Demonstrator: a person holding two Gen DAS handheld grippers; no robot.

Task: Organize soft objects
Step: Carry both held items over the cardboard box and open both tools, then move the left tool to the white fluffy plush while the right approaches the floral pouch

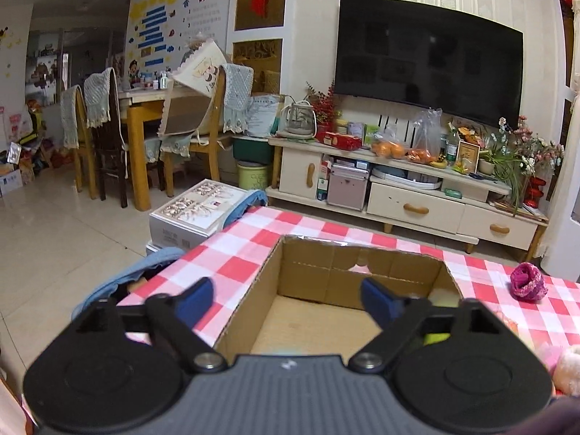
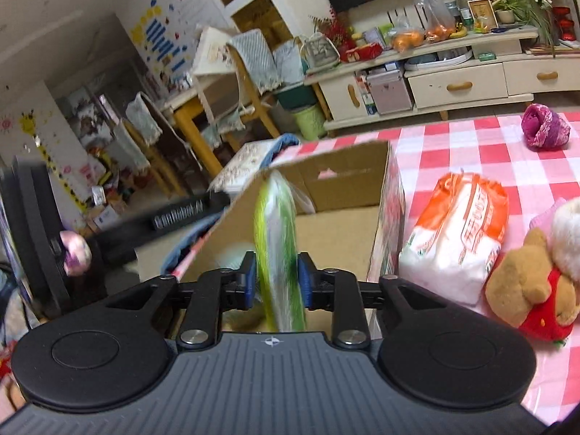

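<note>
An open cardboard box (image 1: 326, 282) stands on the red-and-white checked tablecloth (image 1: 239, 250); it also shows in the right wrist view (image 2: 344, 181). My left gripper (image 1: 286, 301) is open and empty, above the box's near left side. My right gripper (image 2: 277, 282) is shut on a green-and-white soft pack (image 2: 277, 239), held on edge over the box. To the right lie an orange-and-white tissue pack (image 2: 456, 232), a brown bear in a red shirt (image 2: 529, 290), a pink-white plush (image 2: 562, 224) and a magenta knitted piece (image 2: 545, 127), also in the left wrist view (image 1: 527, 282).
A blue cloth (image 1: 127, 275) hangs at the table's left edge beside stacked white boxes (image 1: 195, 214). A TV cabinet (image 1: 417, 195) stands beyond the table, dining chairs and a table (image 1: 145, 119) to the left. The left gripper's body (image 2: 174, 214) shows left of the box.
</note>
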